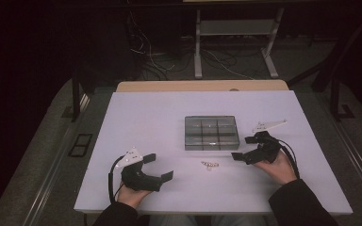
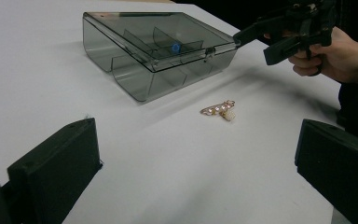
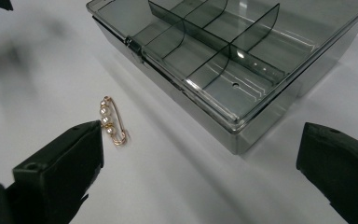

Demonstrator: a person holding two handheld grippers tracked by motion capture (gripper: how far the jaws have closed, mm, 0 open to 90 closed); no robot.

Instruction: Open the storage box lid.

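A gold pin (image 1: pixel 209 165) set with small pearls lies flat on the white table (image 1: pixel 136 117), just in front of the grey box (image 1: pixel 211 132), near that box's front wall and a little toward its middle. In the high view its long axis runs roughly parallel to the box's front edge. In the right gripper view the pin (image 3: pixel 111 121) shows four pearls in a row along its bar, with the rounded clasp end nearest the camera; which end is the head is hard to tell, as the piece is small. In the left gripper view the pin (image 2: pixel 219 110) lies apart from the box (image 2: pixel 158 51), with bare table between them.

The box is shut, its clear lid down over divided compartments, latch on the front wall.

The left gripper (image 1: pixel 158 166) rests well to the left of the box and nearer the person, jaws spread wide, nothing between them. The right gripper (image 1: pixel 245 148) sits just off the box's front right corner, jaws likewise apart and empty; the pin lies near its left jaw without touching it.
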